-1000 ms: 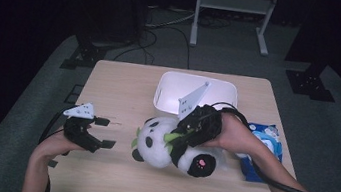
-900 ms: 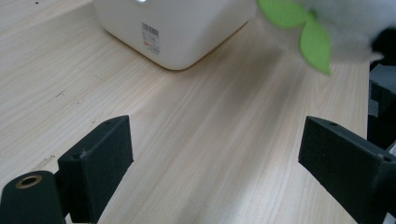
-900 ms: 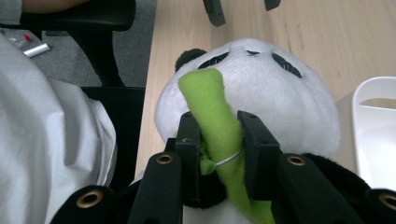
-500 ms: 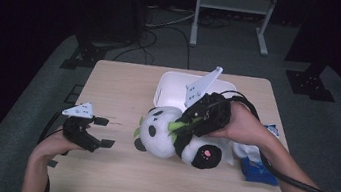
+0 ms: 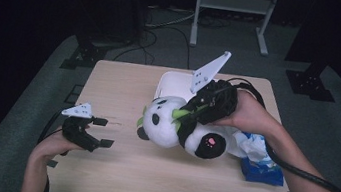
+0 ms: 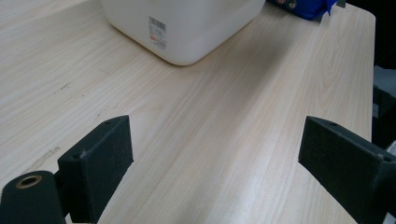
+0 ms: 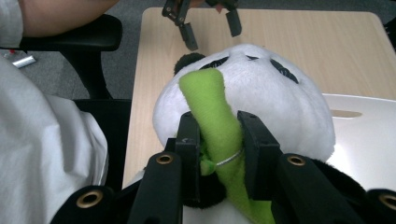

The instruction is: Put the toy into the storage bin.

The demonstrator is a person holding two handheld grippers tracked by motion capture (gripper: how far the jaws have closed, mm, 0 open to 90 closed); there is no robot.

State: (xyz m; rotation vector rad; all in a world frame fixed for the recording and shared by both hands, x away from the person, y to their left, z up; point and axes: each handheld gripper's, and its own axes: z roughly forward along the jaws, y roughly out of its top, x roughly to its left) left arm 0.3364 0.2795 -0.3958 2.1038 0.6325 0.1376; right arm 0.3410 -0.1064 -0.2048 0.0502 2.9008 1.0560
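I see the right gripper (image 5: 191, 116) pinching the green stalk (image 7: 217, 126) on the panda plush (image 5: 174, 127), jaws closed on either side of it. Panda is raised, just in front of the white bin (image 5: 172, 83). My left gripper (image 5: 98, 131) sits spread wide, well apart, low over the table (image 5: 113, 168).

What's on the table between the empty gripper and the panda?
Nothing: in the high view, bare table lies between the left gripper and the panda.
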